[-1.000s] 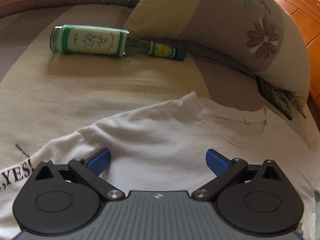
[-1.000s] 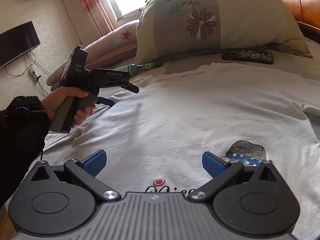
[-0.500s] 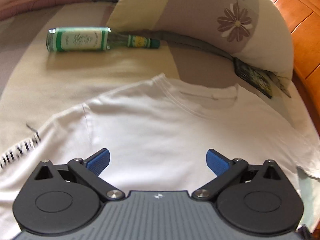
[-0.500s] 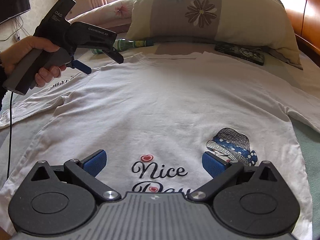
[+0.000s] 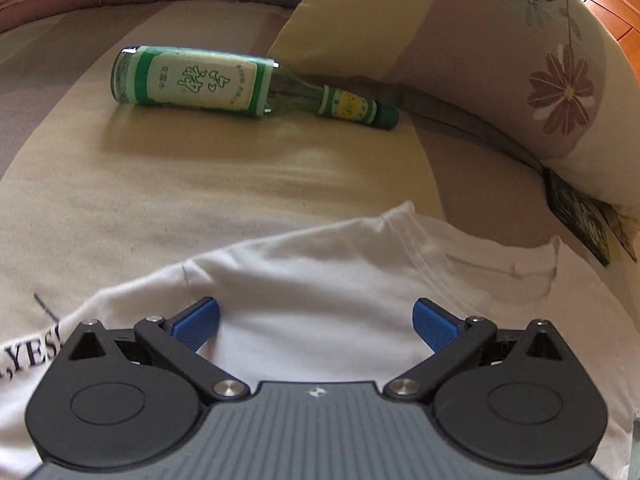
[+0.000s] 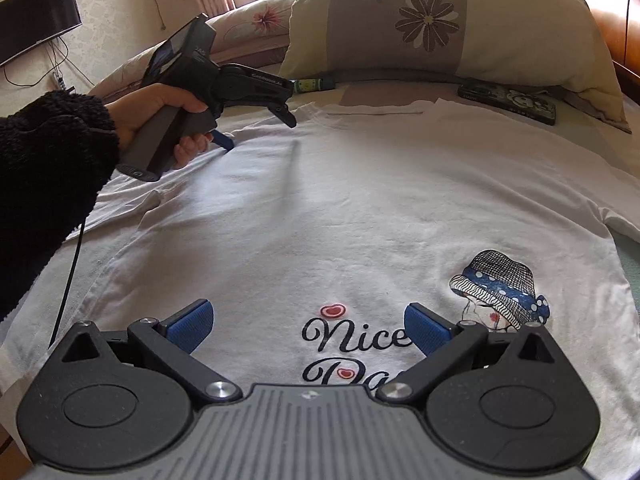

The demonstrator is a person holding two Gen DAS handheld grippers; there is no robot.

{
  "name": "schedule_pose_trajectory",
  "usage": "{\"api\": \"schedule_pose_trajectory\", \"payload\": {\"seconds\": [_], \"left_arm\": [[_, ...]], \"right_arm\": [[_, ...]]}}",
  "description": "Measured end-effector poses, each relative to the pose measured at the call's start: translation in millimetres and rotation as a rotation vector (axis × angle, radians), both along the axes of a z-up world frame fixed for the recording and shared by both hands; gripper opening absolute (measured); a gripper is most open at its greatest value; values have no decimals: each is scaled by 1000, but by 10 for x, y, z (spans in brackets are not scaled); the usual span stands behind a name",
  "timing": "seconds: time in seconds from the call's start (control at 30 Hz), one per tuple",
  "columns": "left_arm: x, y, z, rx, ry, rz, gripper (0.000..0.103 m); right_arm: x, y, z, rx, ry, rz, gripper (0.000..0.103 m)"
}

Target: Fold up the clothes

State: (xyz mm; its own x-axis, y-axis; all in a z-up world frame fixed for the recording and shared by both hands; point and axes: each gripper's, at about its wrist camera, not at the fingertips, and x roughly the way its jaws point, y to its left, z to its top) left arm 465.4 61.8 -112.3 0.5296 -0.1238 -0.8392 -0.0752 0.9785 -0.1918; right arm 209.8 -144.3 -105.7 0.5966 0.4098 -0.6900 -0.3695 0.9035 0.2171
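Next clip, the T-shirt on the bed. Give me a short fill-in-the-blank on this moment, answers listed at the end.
1. The T-shirt lies spread on the bed, printed side facing ____.
2. The bottle by the pillow lies on its ____.
3. Both the left gripper and the right gripper have their jaws ____.
4. The first printed word on the shirt's front is ____.

Answers: up; side; open; Nice

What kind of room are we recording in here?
A bedroom, most likely: the white T-shirt lies spread on a bed with a floral pillow against a wooden headboard, and a wall-mounted TV.
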Motion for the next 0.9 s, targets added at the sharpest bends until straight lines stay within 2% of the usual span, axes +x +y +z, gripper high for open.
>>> {"api": "schedule_pose_trajectory", "payload": {"seconds": [0.2, 0.3, 0.4, 0.47, 0.53, 0.63, 0.8, 0.9], "left_arm": [[136, 3, 74, 69, -13, -16, 101], [-82, 133, 327, 47, -40, -33, 102], [-273, 316, 410, -10, 17, 7, 102], [-358, 434, 322, -61, 80, 21, 102], [-425, 530, 184, -71, 96, 47, 102], [-410, 716, -72, -96, 78, 105, 102], [-313, 893, -19, -48, -27, 179, 102], [-418, 969, 112, -33, -35, 197, 102]], "right_arm": [[26, 1, -28, 4, 8, -8, 103], [12, -25, 1, 11, -3, -12, 103], [4, -42, 3, 7, 1, -16, 103], [5, -44, -2, 3, 5, -16, 103], [3, -45, -1, -1, 2, -18, 103], [14, -45, -12, -1, 5, -23, 103], [53, -41, -36, 8, 18, -29, 103], [52, -25, -36, 2, 12, -22, 103]]}}
